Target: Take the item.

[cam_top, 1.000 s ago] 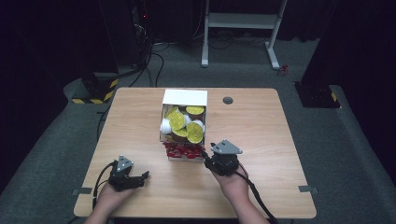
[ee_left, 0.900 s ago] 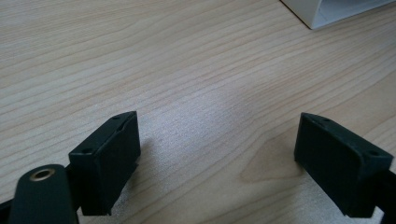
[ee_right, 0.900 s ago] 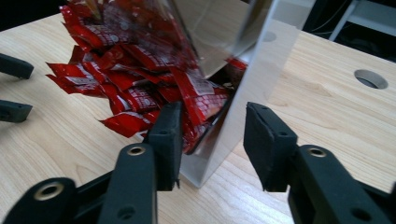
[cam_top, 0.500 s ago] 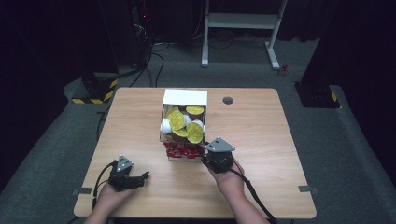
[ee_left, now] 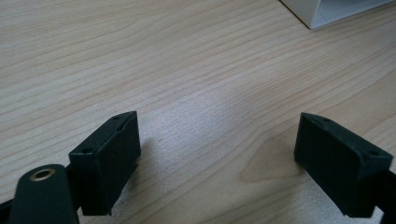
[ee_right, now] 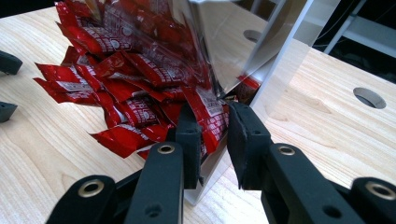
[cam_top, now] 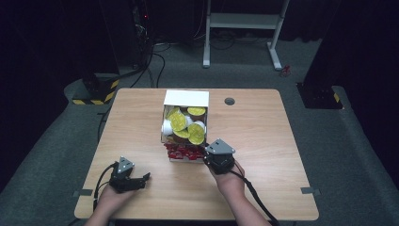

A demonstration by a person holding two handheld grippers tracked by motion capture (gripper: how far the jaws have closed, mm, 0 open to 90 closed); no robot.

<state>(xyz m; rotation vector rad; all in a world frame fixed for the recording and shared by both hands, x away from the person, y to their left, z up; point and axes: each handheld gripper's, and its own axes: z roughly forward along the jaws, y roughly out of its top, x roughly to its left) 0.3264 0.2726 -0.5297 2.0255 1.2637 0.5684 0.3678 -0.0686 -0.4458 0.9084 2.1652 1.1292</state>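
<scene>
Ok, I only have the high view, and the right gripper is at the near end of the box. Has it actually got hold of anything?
Observer: Yes. The right gripper view shows the right gripper pinching a red packet at the clear box corner.
Operator: Just one packet?
Observer: One lies between the pads; other red packets are piled behind.
Operator: And the left gripper?
Observer: In the left gripper view, the left gripper is wide open over bare table, holding nothing.
</scene>
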